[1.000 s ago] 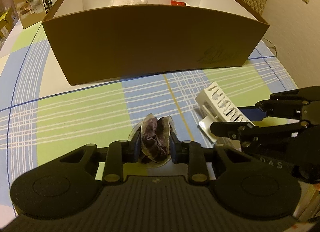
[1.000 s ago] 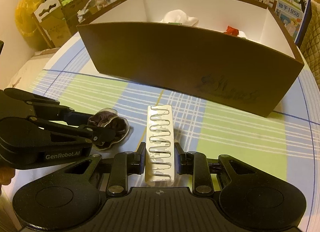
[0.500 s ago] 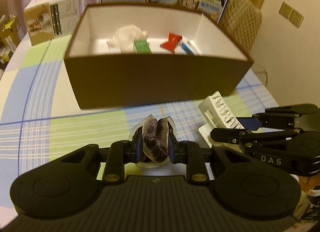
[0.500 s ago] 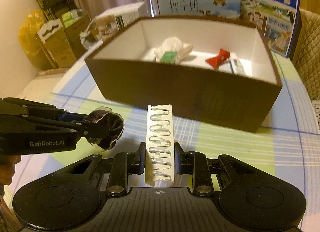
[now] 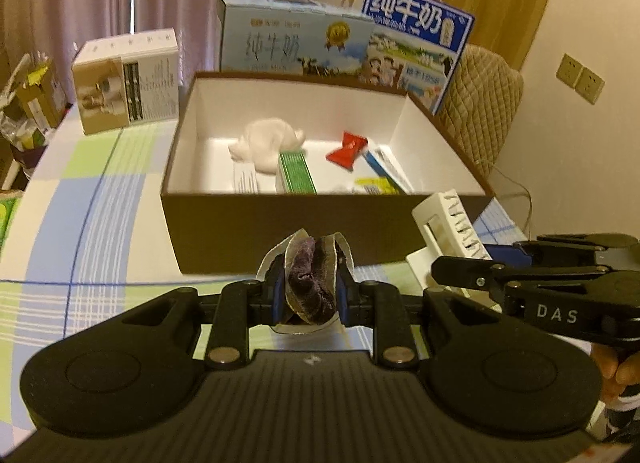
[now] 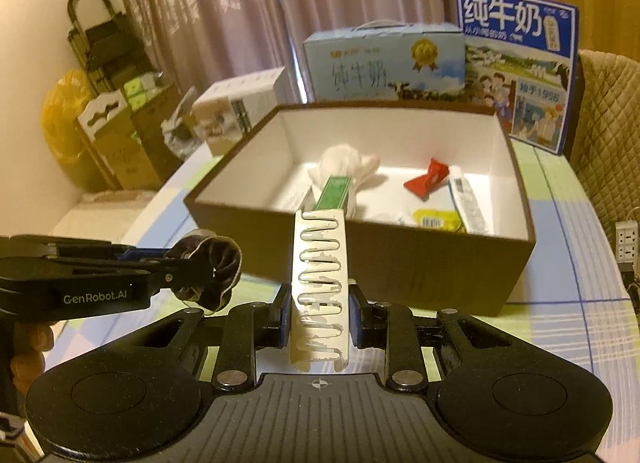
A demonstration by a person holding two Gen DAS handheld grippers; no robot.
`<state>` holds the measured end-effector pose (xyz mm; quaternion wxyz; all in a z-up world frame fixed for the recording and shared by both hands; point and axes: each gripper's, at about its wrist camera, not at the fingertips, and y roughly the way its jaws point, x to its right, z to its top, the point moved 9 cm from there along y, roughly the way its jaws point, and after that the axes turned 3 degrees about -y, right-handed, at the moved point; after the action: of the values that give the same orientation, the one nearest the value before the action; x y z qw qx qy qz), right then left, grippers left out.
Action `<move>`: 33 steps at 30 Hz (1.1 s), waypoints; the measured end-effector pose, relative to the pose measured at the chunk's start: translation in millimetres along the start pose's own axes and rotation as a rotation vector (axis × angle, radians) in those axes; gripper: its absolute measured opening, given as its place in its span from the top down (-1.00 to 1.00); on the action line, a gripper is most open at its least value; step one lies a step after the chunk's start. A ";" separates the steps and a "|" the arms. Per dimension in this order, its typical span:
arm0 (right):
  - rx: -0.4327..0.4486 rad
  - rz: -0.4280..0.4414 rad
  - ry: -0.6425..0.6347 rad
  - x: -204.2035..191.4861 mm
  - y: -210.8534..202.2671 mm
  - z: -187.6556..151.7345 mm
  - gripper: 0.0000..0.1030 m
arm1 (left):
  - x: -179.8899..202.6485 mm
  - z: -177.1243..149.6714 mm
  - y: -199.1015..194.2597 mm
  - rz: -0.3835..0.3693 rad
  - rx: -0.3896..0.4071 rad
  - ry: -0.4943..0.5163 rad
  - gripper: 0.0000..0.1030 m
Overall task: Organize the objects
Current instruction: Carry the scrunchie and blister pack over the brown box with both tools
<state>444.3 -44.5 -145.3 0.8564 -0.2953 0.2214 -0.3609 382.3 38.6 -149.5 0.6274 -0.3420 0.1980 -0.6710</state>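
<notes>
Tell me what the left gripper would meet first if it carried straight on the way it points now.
Probably the brown box's near wall, straight ahead of the left gripper and its purple snack packet; depth and height are hard to judge.

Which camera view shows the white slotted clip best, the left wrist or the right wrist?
The right wrist view. There the white slotted clip stands centred between the fingers of the right gripper, with its whole slotted face visible. In the left wrist view the clip appears only at the right edge, angled and partly hidden by that gripper.
</notes>
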 end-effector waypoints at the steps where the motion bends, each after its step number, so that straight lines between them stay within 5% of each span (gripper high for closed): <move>1: 0.006 -0.003 0.007 1.3 -0.5 2.3 0.52 | -0.4 2.5 0.1 0.004 0.001 -0.003 0.59; 17: 0.067 -0.027 0.049 24.6 8.9 68.4 0.52 | -21.5 66.6 17.1 0.063 0.027 0.002 0.59; 23: 0.076 -0.039 0.060 44.4 36.3 103.0 0.52 | -28.1 104.3 42.0 0.098 0.007 0.051 0.59; 33: 0.009 -0.059 0.110 77.5 100.9 110.3 0.52 | -38.6 124.5 99.1 0.158 -0.062 0.140 0.59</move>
<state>608.6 -7.4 -145.1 0.8334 -0.2774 0.2575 -0.4026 539.6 83.3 -140.9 0.6523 -0.2967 0.2883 -0.6351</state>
